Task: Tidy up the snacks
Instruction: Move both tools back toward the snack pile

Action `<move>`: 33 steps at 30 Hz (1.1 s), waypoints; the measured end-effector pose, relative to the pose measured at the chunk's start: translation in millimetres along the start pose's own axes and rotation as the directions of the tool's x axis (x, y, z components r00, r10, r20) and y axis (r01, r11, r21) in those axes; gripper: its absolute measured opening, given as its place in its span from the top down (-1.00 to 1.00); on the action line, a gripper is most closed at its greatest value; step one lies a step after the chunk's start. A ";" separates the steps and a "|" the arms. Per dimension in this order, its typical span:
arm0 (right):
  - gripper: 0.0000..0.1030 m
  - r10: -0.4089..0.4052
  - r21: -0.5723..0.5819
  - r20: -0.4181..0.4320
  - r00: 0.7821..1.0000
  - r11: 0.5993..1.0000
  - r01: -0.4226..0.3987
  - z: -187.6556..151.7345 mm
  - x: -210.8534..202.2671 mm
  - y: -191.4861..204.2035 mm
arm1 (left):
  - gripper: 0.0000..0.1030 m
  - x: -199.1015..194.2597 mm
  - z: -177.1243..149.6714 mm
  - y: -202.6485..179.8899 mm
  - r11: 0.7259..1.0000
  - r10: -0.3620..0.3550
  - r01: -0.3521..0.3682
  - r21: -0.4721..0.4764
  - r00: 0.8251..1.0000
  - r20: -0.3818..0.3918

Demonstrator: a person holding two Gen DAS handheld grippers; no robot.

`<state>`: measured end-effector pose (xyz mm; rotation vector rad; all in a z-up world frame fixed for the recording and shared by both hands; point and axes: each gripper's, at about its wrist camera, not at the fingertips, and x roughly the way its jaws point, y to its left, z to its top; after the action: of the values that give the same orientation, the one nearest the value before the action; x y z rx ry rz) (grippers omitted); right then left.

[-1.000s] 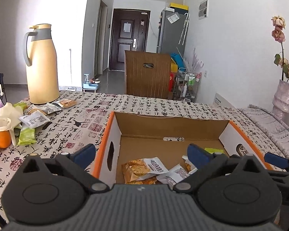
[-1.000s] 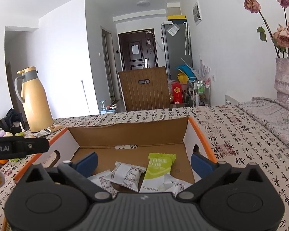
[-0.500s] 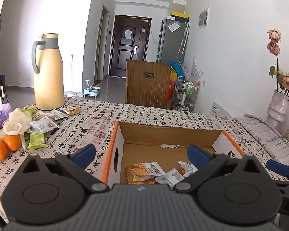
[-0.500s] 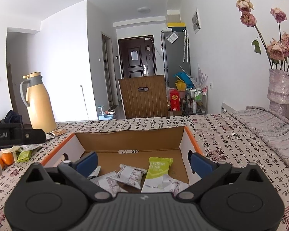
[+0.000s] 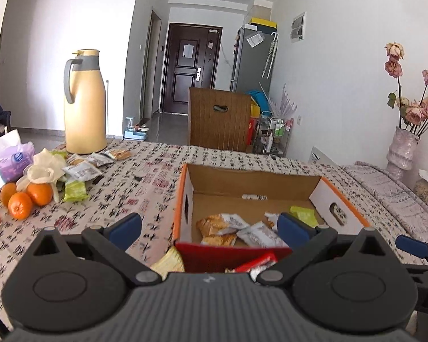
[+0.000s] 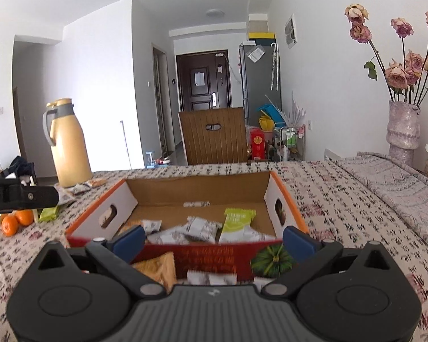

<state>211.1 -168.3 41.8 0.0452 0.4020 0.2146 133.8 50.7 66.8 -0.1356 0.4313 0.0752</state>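
Many loose snack packets (image 5: 80,168) lying far left on the worktop (image 5: 145,188), by the oranges (image 5: 25,199). Left claw (image 5: 208,228) wide apart, holding nothing. Go slow, pinch one packet flat. Then drop into the box (image 6: 281,188). Right claw (image 6: 214,238) apart too, empty, waiting over the box.

At the bottom of both frames, gripper bodies are hiding the packets (image 6: 157,268) lying before the box (image 5: 231,252); their print is blurring.
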 end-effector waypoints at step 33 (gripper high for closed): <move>-0.28 -0.015 -0.068 -0.236 0.972 0.998 -0.001 -88.7 -28.6 35.5 | -1.00 -40.1 -87.4 20.1 0.999 -0.038 0.038 -0.003 0.988 -0.152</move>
<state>143.5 -139.7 -25.7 -0.0489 0.6321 0.2274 59.4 55.9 2.8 -0.1506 0.5810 0.0276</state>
